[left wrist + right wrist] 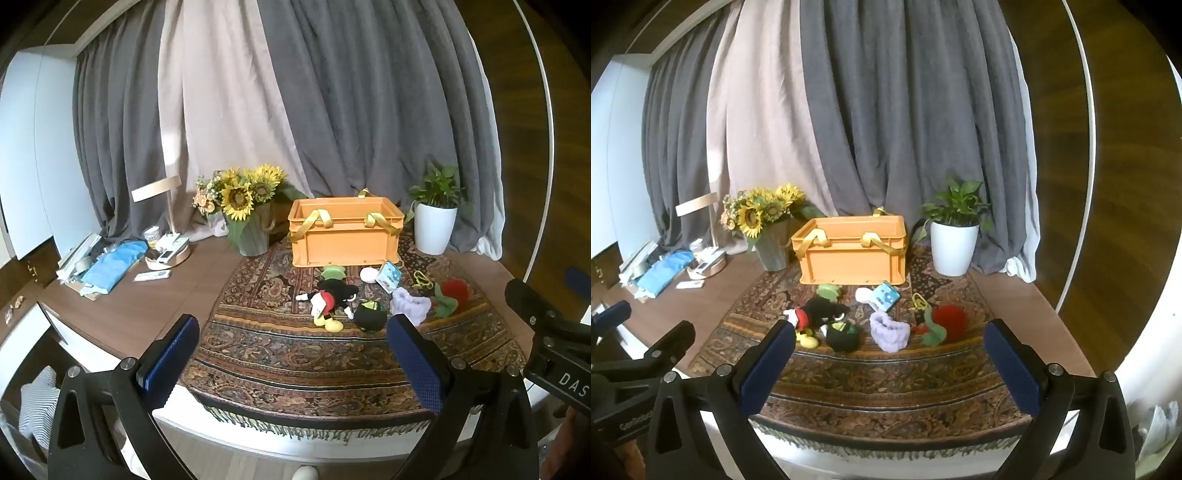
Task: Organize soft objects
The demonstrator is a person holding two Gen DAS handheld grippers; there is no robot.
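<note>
Wooden table (pixel 1015 295), patterned rug (pixel 886 376), sunflower vase (pixel 774 247), white plant pot (pixel 953 247), lamp base (pixel 168 256)

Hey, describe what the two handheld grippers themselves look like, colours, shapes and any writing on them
Both the left gripper and right gripper are black plastic frames with triangular cut-outs and silver bolts. Each has two flat fingers faced with textured dark-blue pads. White lettering, only partly readable, marks their sides. No cables or sleeves show.
</note>
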